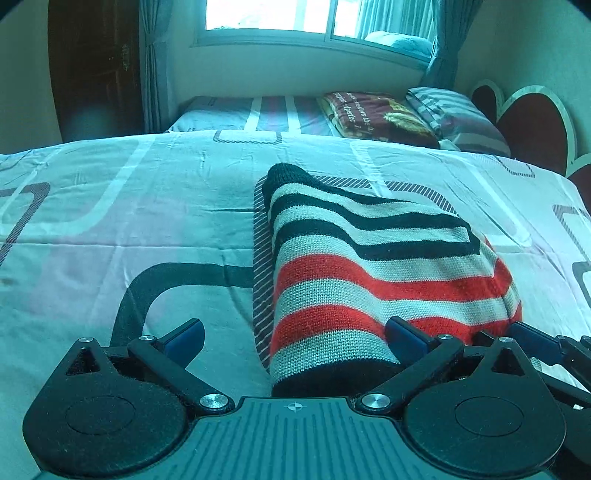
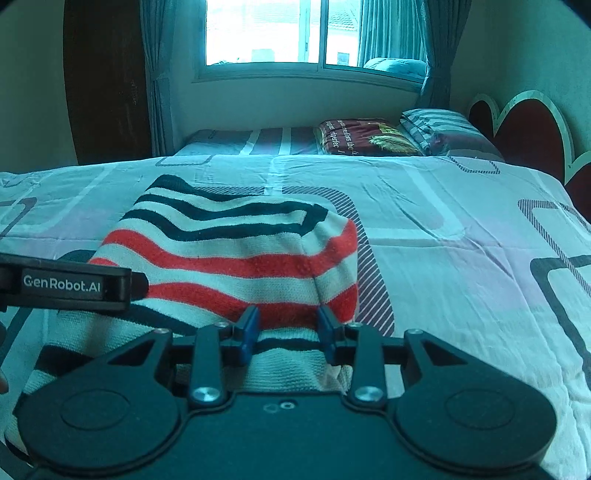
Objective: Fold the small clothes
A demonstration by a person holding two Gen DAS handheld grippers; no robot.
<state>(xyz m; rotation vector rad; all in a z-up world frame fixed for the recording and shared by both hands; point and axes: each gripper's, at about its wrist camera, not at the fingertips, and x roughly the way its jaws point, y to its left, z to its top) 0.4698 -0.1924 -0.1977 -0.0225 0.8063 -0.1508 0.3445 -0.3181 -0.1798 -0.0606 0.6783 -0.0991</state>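
- Here, at the far left of the room, a dark brown wooden wardrobe point(image 1: 96, 70) stands beside a grey-blue curtain point(image 1: 151, 66), with a bright window point(image 2: 280, 33) next to them.
- The left tool point(image 1: 293, 339) stands wide open; its left blue finger is over the bare sheet, and its right finger rests against the near end of the garment, with nothing pinched between the pads.
- The knitted sweater with black, white and red stripes point(image 1: 373, 266) lies folded into a thick bundle on the near bed with the pale patterned sheet point(image 1: 147, 206), its black edge farthest away and its red bands nearest both tools.
- The right tool point(image 2: 286, 332) is partly closed, its two blue fingers pressing on a fold of the sweater's near edge, which bunches up between them.
- In the right wrist view, the left tool's black side, printed with white lettering, pokes in from the left just beside the sweater.
- Further back, a maroon printed folded blanket point(image 2: 364, 136) and a striped pillow point(image 2: 443, 127) lie on a second bed.
- At the far right, a red heart-shaped headboard point(image 2: 524, 133) stands against the wall.
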